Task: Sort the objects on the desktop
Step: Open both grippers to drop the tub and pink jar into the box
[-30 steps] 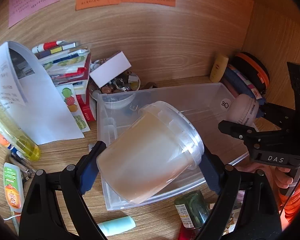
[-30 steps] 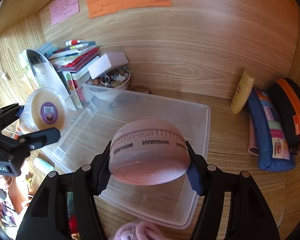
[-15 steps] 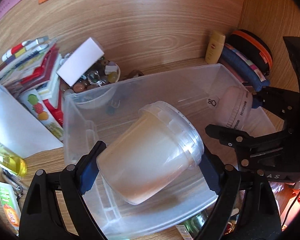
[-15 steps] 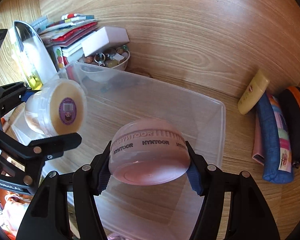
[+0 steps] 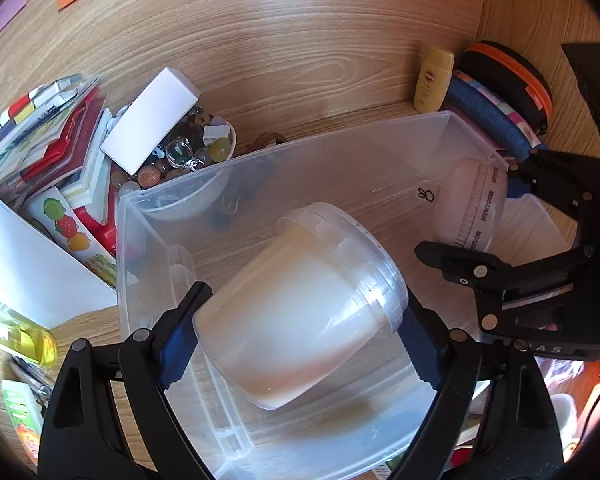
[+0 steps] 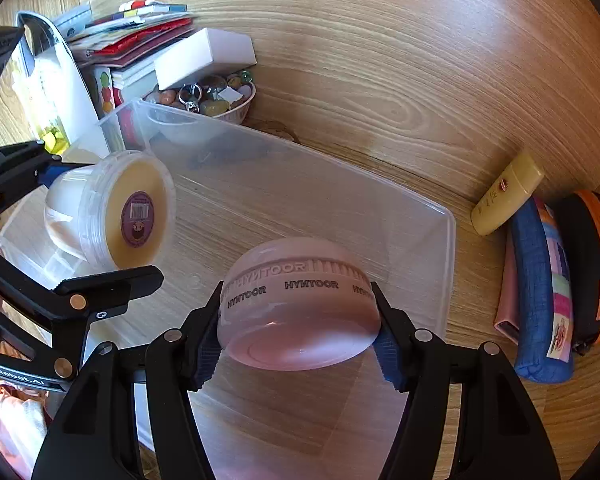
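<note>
My left gripper is shut on a clear tub of cream-coloured paste, held tilted over the left half of a clear plastic bin. The tub also shows in the right wrist view, with a purple barcode label on its lid. My right gripper is shut on a round pink HYNTOOR jar, held over the right half of the bin. The jar also shows in the left wrist view, at the bin's right end.
Behind the bin stand a bowl of beads and trinkets, a white box and a pile of books. A yellow bottle, a blue pouch and a black-orange case lie to the right by the wooden wall.
Both grippers have moved forward and down over the bin with their loads. The tub and the pink jar now hang lower inside the bin's outline.
</note>
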A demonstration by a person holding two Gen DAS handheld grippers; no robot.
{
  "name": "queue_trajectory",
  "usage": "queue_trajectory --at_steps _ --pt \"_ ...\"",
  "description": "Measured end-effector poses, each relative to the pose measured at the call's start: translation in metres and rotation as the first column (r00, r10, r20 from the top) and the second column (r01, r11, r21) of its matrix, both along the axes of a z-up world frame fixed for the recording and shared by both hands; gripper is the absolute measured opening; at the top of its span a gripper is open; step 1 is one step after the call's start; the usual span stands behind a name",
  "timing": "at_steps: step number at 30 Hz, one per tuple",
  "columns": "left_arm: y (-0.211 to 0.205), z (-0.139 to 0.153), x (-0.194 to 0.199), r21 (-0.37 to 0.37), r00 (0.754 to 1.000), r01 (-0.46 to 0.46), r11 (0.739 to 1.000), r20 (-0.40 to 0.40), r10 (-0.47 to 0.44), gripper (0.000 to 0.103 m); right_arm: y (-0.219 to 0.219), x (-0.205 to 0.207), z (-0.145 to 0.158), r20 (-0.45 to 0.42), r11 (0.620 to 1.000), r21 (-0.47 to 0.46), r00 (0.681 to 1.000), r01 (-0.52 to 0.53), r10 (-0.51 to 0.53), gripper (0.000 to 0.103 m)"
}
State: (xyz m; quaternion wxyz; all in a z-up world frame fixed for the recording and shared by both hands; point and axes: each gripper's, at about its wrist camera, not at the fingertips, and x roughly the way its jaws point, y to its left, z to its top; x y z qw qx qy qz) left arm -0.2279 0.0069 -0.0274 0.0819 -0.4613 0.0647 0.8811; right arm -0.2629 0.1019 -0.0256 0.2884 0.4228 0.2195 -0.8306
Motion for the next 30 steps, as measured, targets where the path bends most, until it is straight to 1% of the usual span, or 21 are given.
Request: queue_trajectory --at_steps 3,6,9,11,13,17,19,20,24,30 --pt "0.001 0.000 -0.001 0.001 1.000 -0.001 1.000 -0.004 0.001 0.089 -0.002 -0.002 -0.001 0.009 1.000 0.004 1.000 -0.002 0.002 0.061" --pt "0.001 0.001 0.000 -0.003 1.000 -0.002 1.000 -0.010 0.002 0.089 -0.003 0.001 0.000 -0.010 1.000 0.011 1.000 0.000 0.000 0.061" --pt "-0.001 0.004 0.001 0.013 1.000 -0.008 1.000 -0.012 0.008 0.089 -0.001 0.002 0.003 -0.006 1.000 0.003 1.000 0.005 -0.005 0.061" --pt "-0.001 0.008 0.004 0.010 0.999 -0.025 1.000 -0.039 0.025 0.089 0.001 0.004 0.007 -0.017 1.000 -0.004 1.000 0.009 -0.009 0.061" --pt "0.003 0.013 0.010 -0.010 0.996 -0.035 0.999 -0.077 0.034 0.089 0.003 0.009 0.012 -0.037 1.000 -0.011 0.999 0.011 -0.011 0.062" --pt "0.010 0.026 0.023 -0.030 0.991 -0.032 0.999 -0.133 0.028 0.089 0.013 0.019 0.022 -0.081 0.999 -0.028 0.996 0.026 -0.028 0.070" --pt "0.012 0.032 0.031 -0.035 0.988 -0.031 0.999 -0.154 0.026 0.093 0.018 0.024 0.029 -0.083 0.998 -0.049 0.996 0.031 -0.035 0.073" --pt "0.012 0.035 0.036 -0.034 0.986 -0.032 0.999 -0.164 0.026 0.094 0.021 0.027 0.032 -0.082 0.998 -0.061 0.996 0.034 -0.039 0.074" --pt "0.011 0.048 0.053 -0.017 0.982 -0.040 0.999 -0.186 0.036 0.095 0.032 0.042 0.046 -0.098 0.994 -0.099 0.994 0.042 -0.052 0.079" --pt "0.003 0.064 0.084 0.005 0.971 -0.086 0.996 -0.223 0.085 0.098 0.049 0.070 0.062 -0.117 0.987 -0.151 0.991 0.053 -0.071 0.081"
